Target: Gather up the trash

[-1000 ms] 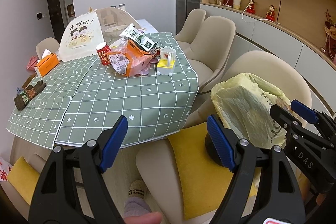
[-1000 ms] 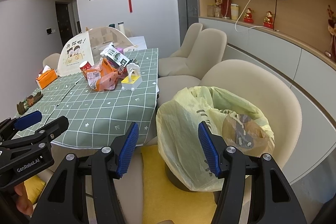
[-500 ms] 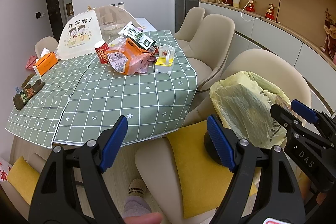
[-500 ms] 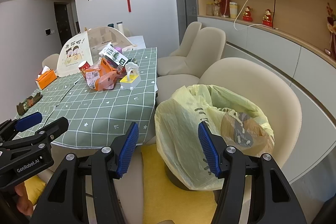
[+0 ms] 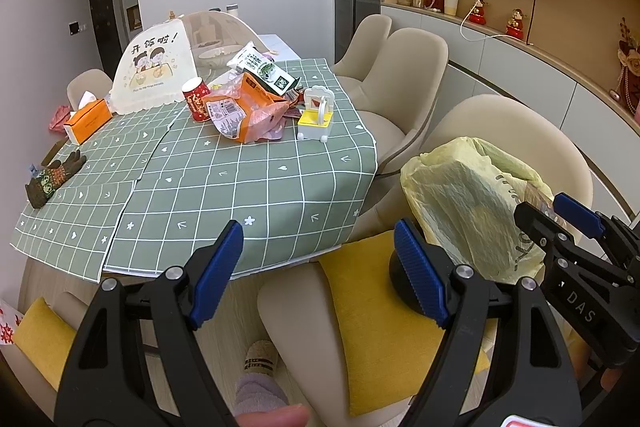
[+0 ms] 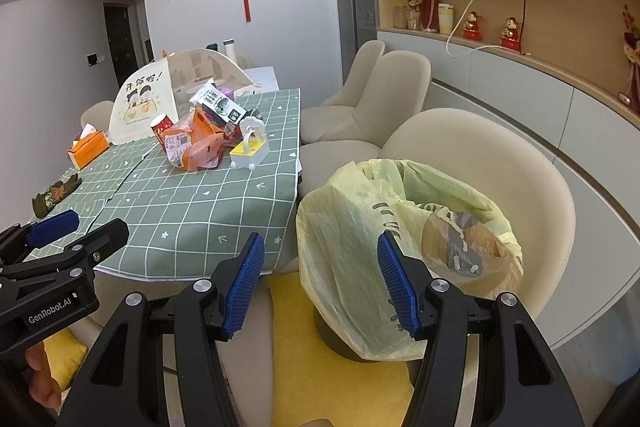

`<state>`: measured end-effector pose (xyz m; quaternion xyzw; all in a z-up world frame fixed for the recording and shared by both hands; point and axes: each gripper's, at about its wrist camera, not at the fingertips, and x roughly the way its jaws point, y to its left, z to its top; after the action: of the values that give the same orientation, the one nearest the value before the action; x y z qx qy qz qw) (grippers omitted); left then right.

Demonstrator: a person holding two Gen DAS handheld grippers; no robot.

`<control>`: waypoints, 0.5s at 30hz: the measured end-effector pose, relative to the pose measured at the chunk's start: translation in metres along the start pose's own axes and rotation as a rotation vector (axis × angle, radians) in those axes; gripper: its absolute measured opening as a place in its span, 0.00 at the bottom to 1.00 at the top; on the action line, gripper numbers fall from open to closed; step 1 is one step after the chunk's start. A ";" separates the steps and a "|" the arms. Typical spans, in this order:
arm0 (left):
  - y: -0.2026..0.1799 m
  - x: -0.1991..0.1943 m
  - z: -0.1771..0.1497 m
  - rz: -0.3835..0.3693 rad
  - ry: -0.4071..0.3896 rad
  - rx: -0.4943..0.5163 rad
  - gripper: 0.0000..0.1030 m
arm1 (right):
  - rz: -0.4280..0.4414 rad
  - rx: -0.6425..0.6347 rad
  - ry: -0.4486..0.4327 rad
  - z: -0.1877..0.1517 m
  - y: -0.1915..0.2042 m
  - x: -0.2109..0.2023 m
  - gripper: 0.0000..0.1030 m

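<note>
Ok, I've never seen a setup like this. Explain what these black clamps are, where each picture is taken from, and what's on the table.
There is no robot here. A person holds a two-finger clamp in each hand, and each clamp carries a wide-angle camera looking forward along its blue-padded fingers.

One picture comes from the left gripper. The other comes from the right gripper. Each also shows in the other's view, at the edge. Both are open and hold nothing.

The table has a green checked cloth. On it lies a pile of wrappers with a red cup beside it, a white and yellow toy, an orange tissue box, a mesh food cover and a glove.

A bin lined with a yellow bag stands on a chair's yellow cushion, ready for the trash.
</note>
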<state>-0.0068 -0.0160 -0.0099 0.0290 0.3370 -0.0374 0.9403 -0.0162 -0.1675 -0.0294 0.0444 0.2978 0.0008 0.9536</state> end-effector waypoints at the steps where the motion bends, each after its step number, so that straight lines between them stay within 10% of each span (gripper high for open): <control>1: 0.000 0.000 0.000 -0.001 0.000 0.000 0.72 | -0.001 0.000 0.000 0.000 0.000 0.000 0.54; 15: 0.005 0.006 0.004 -0.015 0.018 -0.013 0.72 | -0.010 -0.016 0.008 0.007 0.004 0.002 0.54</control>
<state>0.0010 -0.0112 -0.0102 0.0204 0.3457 -0.0421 0.9372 -0.0108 -0.1638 -0.0242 0.0350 0.3019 -0.0016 0.9527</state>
